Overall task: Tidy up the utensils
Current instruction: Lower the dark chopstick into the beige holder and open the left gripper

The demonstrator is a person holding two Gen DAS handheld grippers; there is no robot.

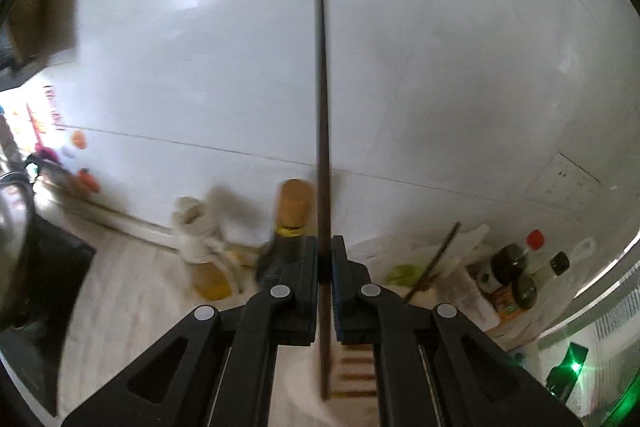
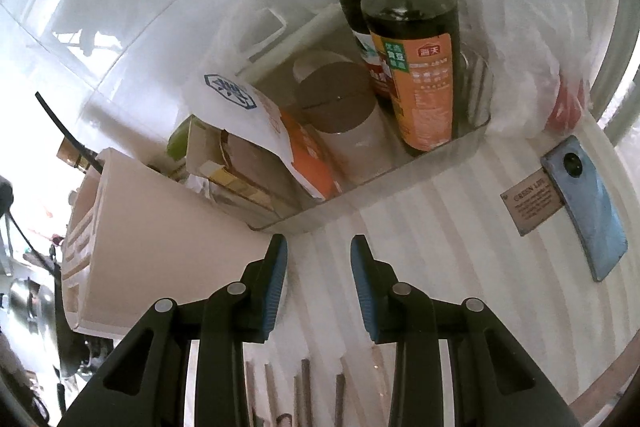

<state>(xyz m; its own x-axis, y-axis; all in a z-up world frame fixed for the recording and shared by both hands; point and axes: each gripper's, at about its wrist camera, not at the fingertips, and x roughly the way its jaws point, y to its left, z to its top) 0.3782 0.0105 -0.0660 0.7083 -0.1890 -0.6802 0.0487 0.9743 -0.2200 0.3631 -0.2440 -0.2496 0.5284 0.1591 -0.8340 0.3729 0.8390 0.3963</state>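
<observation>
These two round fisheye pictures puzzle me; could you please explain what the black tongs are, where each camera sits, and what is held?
Each picture comes from a camera mounted on a hand-held two-finger gripper, looking along its fingers. In the left wrist view, the left gripper is shut on a long dark brown chopstick pointing up toward the white wall. In the right wrist view, the right gripper is open and empty above a pale striped counter, where more dark chopsticks lie. Nearby stand a clear tray of sauce bottles and a blue phone.

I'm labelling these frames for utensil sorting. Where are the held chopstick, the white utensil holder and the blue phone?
chopstick (image 1: 322, 115): left wrist view, mid-shaft above the shut tool.
white utensil holder (image 2: 168, 227): right wrist view, its plain side wall.
blue phone (image 2: 584, 211): right wrist view, middle of its back.
</observation>
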